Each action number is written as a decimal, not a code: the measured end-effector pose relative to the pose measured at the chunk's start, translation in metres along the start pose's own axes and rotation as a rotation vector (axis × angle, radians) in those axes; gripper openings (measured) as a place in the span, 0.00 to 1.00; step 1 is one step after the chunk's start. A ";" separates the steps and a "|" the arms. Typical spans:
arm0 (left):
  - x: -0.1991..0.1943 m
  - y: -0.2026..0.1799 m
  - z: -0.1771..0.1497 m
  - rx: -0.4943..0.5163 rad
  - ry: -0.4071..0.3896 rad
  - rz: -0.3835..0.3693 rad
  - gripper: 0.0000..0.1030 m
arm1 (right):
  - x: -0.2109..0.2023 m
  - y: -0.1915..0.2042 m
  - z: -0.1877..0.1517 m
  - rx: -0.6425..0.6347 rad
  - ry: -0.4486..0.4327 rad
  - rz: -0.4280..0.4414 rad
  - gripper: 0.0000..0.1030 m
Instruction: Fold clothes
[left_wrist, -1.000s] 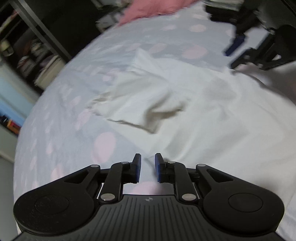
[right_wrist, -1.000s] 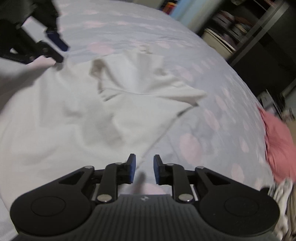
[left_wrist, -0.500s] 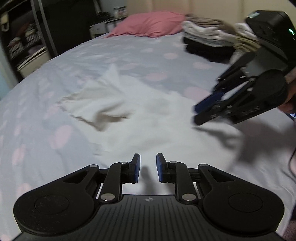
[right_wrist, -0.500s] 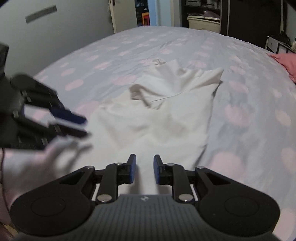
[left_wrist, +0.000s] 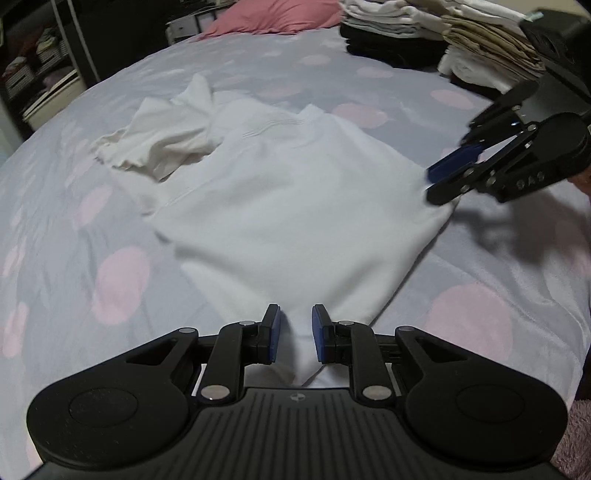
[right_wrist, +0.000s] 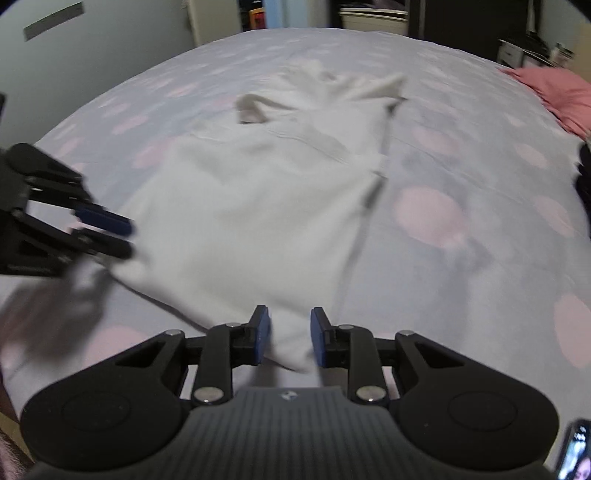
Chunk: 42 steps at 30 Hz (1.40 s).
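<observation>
**White garment spread flat, a gripper at each near corner**

From the left wrist camera we see a white garment (left_wrist: 288, 192) lying on the lavender bedspread (left_wrist: 110, 236) with pink dots. Its body is spread mostly smooth, while the far end is bunched into a crumpled, folded-over mass at the upper left. One near corner of the cloth runs down between the blue pads of our left gripper (left_wrist: 294, 334); the jaws stand apart with fabric in the gap, not clamped on it. Our right gripper (left_wrist: 448, 177) is at the garment's other near corner, its fingers parted with a narrow gap. Stacks of folded clothes (left_wrist: 424, 40) and a pink pillow (left_wrist: 273, 14) sit at the far edge of the bed.

From the right wrist camera the same garment (right_wrist: 258, 206) stretches away from us, creased across the middle and rumpled at the far end. Its near corner lies between the separated fingers of the right gripper (right_wrist: 290, 338). The left gripper (right_wrist: 118, 236) shows blurred at the left edge, jaws apart.
</observation>
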<state>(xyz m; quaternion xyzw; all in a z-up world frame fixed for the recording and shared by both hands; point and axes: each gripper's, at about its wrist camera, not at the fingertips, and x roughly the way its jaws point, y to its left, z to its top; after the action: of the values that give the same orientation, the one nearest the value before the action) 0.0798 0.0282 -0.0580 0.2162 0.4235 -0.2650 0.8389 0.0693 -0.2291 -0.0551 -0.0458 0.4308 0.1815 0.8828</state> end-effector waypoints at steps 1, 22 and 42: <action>-0.003 0.001 -0.001 0.000 0.002 0.019 0.17 | -0.003 -0.004 -0.002 0.009 -0.001 -0.013 0.28; -0.013 -0.074 -0.030 0.437 -0.050 0.248 0.33 | -0.013 0.069 -0.042 -0.696 -0.062 -0.151 0.35; 0.035 -0.104 -0.049 0.835 -0.068 0.562 0.28 | 0.017 0.089 -0.065 -1.126 -0.109 -0.413 0.29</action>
<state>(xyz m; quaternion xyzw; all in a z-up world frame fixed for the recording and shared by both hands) 0.0033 -0.0319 -0.1280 0.6300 0.1792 -0.1826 0.7332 -0.0020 -0.1571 -0.1023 -0.5797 0.2046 0.2088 0.7606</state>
